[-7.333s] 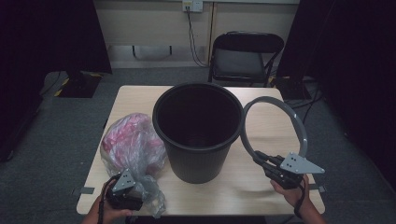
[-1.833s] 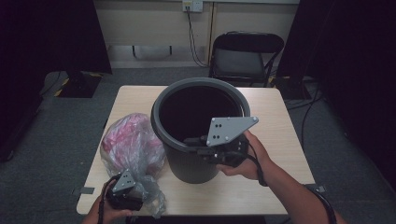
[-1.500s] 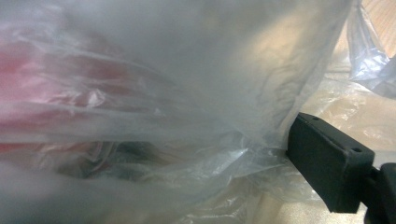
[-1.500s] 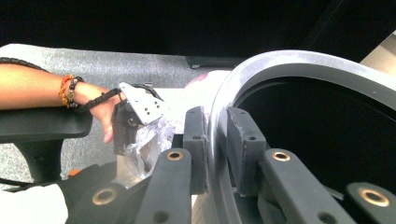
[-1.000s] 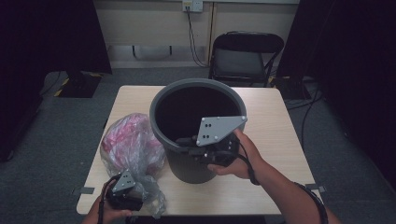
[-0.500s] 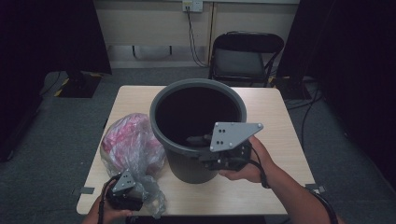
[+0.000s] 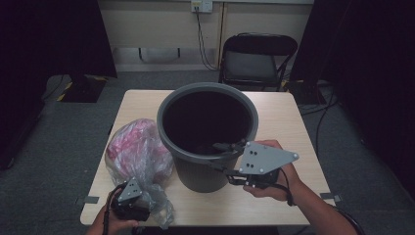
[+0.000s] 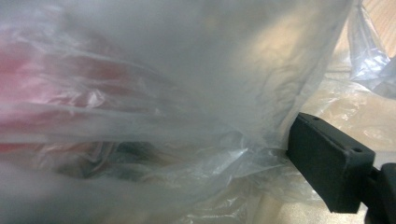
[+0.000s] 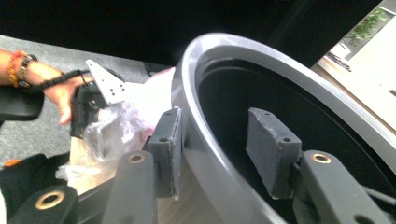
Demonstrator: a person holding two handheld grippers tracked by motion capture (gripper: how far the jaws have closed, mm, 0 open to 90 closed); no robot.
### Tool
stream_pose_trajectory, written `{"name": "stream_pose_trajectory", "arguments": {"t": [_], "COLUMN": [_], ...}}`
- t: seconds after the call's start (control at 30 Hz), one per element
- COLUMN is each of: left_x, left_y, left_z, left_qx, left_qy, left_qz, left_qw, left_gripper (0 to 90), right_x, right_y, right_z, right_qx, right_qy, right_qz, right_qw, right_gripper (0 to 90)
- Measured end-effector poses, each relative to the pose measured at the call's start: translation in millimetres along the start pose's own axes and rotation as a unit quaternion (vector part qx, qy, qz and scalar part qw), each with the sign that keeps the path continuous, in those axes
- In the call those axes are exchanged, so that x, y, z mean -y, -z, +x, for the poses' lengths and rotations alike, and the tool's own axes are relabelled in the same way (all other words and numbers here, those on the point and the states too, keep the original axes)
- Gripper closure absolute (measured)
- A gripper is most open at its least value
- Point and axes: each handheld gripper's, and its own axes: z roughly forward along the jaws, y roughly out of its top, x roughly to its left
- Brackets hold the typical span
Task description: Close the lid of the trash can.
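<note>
A black folding chair (image 7: 258,58) stands on grey carpet (image 7: 73,132) beyond the wooden table (image 7: 288,122), dark curtains (image 7: 49,39) flanking it.

Recording studio or lab: black curtains (image 7: 58,39), folding chair (image 7: 257,61), floor cables (image 7: 323,105).

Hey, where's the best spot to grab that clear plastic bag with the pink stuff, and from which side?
Probably the bunched, loose neck of the plastic bag at the near table edge, approached from the person's side. The film gathers thin enough there for jaws; the body is bulging. The left gripper sits there already.
</note>
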Motion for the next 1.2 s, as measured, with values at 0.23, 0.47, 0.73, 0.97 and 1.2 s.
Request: {"name": "stream_pose_trajectory", "arguments": {"t": [0.23,0.47,0.73,0.97,1.2], "left_x": [0.0,0.0,0.0,0.0,-0.1], "left_y": [-0.1,-0.1,-0.1,-0.1,-0.3], "left_z": [-0.2,-0.2,-0.2,-0.2,-0.3], "left_qx": [0.0,0.0,0.0,0.0,0.0], "left_qy": [0.001,0.001,0.001,0.001,0.001], "left_qz": [-0.001,-0.001,-0.001,-0.001,-0.001], "left_qw": [1.0,1.0,1.0,1.0,1.0], "left_gripper": [20.6,20.5,20.6,20.5,20.5], "right_x": [7.6,17.2,25.8,31.9,38.7], "right_y": [9.0,19.8,31.7,41.5,49.5], "right_z": [0.0,-10.7,-19.2,-27.2,-37.6], "right_qx": [0.011,0.016,0.027,0.047,0.069], "right_qy": [-0.002,-0.019,-0.026,-0.03,-0.037], "right_qz": [-0.001,-0.005,-0.005,-0.001,0.001], "right_qw": [0.9999,0.9997,0.9993,0.9985,0.9969], "right_gripper": [54.4,54.3,54.4,54.1,54.3]}}
